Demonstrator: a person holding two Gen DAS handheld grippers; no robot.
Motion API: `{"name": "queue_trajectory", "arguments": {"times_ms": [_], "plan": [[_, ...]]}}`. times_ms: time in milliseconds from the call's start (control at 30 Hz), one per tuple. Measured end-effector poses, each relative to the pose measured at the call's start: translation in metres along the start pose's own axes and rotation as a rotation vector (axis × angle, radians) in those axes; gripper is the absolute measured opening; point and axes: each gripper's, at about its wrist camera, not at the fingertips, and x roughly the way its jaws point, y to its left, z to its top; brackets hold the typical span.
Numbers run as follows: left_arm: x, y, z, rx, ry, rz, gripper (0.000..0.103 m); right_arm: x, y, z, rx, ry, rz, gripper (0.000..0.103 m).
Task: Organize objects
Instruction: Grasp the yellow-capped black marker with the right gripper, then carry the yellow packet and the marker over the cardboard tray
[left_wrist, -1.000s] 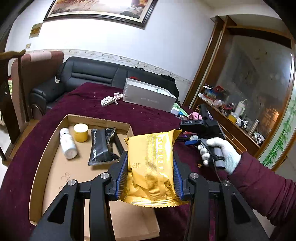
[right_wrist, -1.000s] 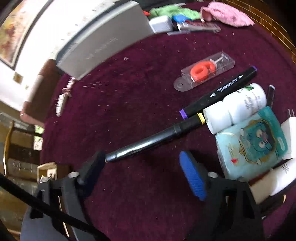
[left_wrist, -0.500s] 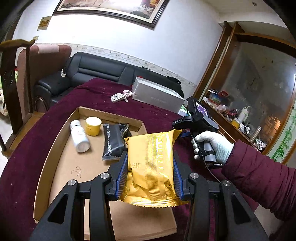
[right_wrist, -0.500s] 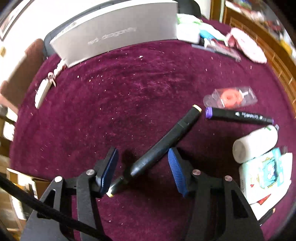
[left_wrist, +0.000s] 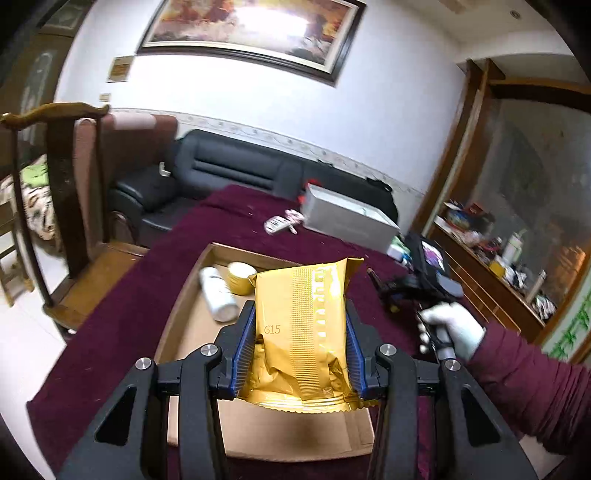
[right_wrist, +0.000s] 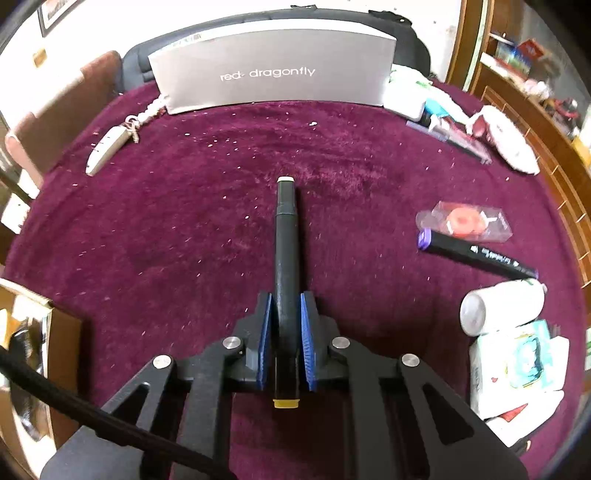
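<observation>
- Left gripper (left_wrist: 300, 334): fingers pinch a gold foil pouch (left_wrist: 301, 328) by its sides, held upright above the cardboard tray (left_wrist: 184, 295). Pouch not yet set down.
- Right gripper (right_wrist: 286, 314): fingers pressed onto a black marker (right_wrist: 286, 243), which runs lengthwise between them; yellow end cap pokes out behind the pads, pale cap points toward the grey box (right_wrist: 273, 70). Marker looks to be at or just off the bench (right_wrist: 184, 229); cannot tell which.
- Already in the tray: a white bottle (left_wrist: 218, 295) lying on its side and a yellow-lidded jar (left_wrist: 240, 277), next to each other at the far end.
- Left on the bench, my estimate: purple-capped marker (right_wrist: 476, 253), clear packet with a red ring (right_wrist: 465, 221), white bottle (right_wrist: 498, 304), teal-printed pack (right_wrist: 524, 360), a key fob (right_wrist: 107, 147). Task judged under halfway.
- Legible writing: "G15" on the pouch; "red- dragonfly" on the grey box. Print on the purple-capped marker too small to read.
</observation>
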Motion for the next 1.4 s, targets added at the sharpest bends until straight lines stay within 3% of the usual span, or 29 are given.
{"name": "queue_trajectory", "arguments": {"times_ms": [300, 600, 867, 1167, 1400], "plan": [[-0.037, 0.017, 0.003, -0.114, -0.057, 0.096, 0.038, -0.034, 0.001, -0.031, 0.048, -0.066, 0.290, 0.013], [-0.064, 0.007, 0.015, -0.125, -0.127, 0.174, 0.038, -0.066, 0.024, -0.044, 0.014, -0.111, 0.566, 0.013], [-0.061, 0.000, 0.016, -0.127, -0.119, 0.184, 0.038, -0.090, 0.036, -0.052, -0.016, -0.145, 0.709, 0.013], [-0.044, 0.062, 0.007, -0.385, -0.071, 0.093, 0.038, -0.104, 0.056, -0.060, -0.061, -0.108, 0.846, 0.013], [-0.044, 0.075, -0.002, -0.424, -0.076, 0.108, 0.038, -0.111, 0.085, -0.078, -0.138, -0.052, 0.919, 0.013]]}}
